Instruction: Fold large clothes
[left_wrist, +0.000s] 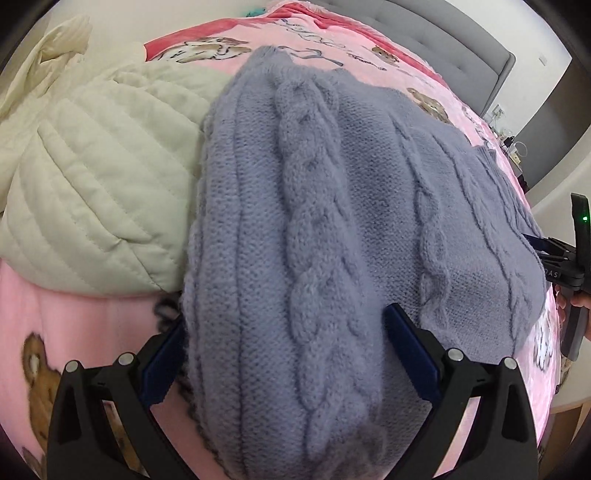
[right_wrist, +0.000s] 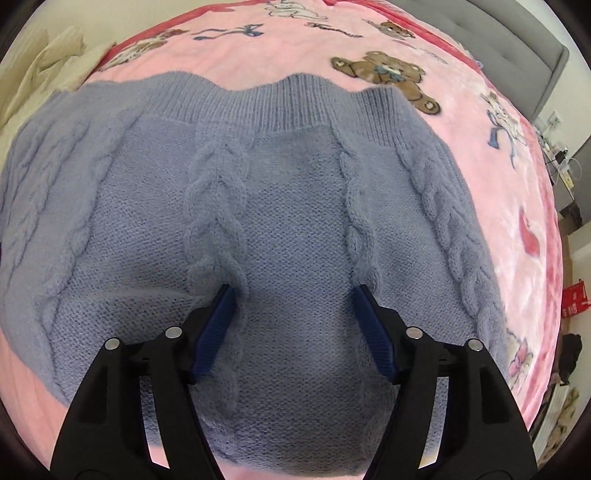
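sweater (left_wrist: 295, 240) btm cropped, left finger (left_wrist: 166, 354) half-hidden

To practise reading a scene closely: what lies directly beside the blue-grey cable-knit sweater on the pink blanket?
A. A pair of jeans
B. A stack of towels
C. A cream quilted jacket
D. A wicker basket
C: in the left wrist view a cream quilted jacket lies against the left edge of the sweater on the pink teddy-bear blanket; no jeans, towels or basket appear.
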